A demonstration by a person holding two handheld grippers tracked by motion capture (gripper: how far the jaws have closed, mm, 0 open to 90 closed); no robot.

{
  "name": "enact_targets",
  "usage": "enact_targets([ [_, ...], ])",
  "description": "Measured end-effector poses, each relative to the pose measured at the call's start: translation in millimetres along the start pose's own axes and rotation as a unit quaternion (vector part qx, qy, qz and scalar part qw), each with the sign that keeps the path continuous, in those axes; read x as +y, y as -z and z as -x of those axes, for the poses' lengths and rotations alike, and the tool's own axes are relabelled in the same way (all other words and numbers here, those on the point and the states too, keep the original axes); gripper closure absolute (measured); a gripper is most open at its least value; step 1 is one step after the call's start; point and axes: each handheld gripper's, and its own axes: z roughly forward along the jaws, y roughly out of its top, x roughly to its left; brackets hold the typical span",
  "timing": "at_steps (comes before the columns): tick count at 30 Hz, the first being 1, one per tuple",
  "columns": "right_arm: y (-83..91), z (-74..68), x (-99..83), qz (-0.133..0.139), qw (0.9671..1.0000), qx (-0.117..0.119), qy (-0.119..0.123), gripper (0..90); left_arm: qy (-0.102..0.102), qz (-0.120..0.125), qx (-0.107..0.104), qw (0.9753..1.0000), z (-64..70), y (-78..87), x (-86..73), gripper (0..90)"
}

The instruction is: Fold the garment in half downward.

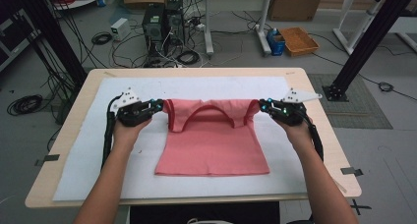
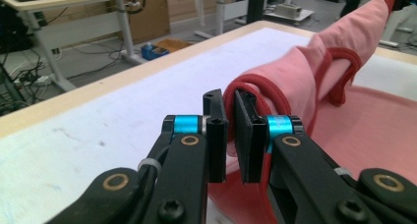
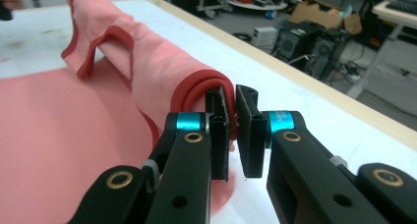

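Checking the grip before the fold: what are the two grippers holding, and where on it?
Both hold the pink tank top: left gripper and right gripper each pinch a red-trimmed edge at its upper corners, lifted off the white mat.

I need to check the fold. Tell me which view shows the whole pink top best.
The high view: the pink top lies fully in frame on the white mat, shoulders lifted by the left gripper and right gripper. Each gripper view gives a close look at one pinched red-trimmed edge.
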Motion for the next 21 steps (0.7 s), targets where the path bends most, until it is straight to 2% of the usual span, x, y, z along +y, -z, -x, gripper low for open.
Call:
enact_targets([
  [5, 24.5, -27.4, -24.7, 0.018, 0.9996, 0.017, 0.017, 84.3, -0.025, -0.006, -0.019, 0.9995, 29.0, 19.3, -17.0, 83.4],
  [6, 27.9, -32.2, -30.3, 0.019, 0.9995, 0.019, 0.019, 84.3, -0.024, -0.005, -0.023, 0.9994, 33.5, 22.9, -20.3, 83.4],
  [11, 43.7, -54.5, -53.7, 0.009, 0.9992, 0.029, 0.027, 80.6, -0.035, -0.012, -0.034, 0.9987, 52.9, 40.2, -35.4, 80.1],
  [12, 47.3, -58.1, -57.4, 0.011, 0.999, 0.028, 0.034, 78.6, -0.034, -0.012, -0.032, 0.9988, 55.9, 44.5, -39.2, 77.1],
  [14, 54.7, -63.4, -63.0, 0.01, 0.9991, 0.028, 0.03, 74.3, -0.026, -0.007, -0.027, 0.9993, 57.8, 53.3, -45.4, 73.0],
  [16, 63.1, -66.8, -64.3, 0.011, 0.9993, 0.02, 0.03, 71.5, -0.02, -0.007, -0.007, 0.9998, 57.1, 60.3, -48.4, 68.1],
  [17, 65.7, -67.4, -63.9, 0.013, 0.9993, 0.018, 0.029, 70.1, -0.015, -0.008, 0.0, 0.9999, 55.5, 62.6, -49.1, 66.6],
  [18, 67.9, -68.0, -63.0, 0.015, 0.9995, 0.018, 0.023, 69.4, -0.002, -0.008, 0.002, 1.0, 54.2, 63.9, -49.5, 65.4],
  [19, 69.5, -68.9, -62.0, 0.012, 0.9996, 0.019, 0.016, 67.8, 0.008, -0.006, -0.001, 0.9999, 53.3, 63.9, -49.2, 63.9],
  [21, 69.8, -71.6, -60.5, 0.008, 0.9999, 0.01, 0.01, 64.3, 0.014, -0.007, -0.01, 0.9998, 54.4, 60.7, -47.8, 61.0],
])
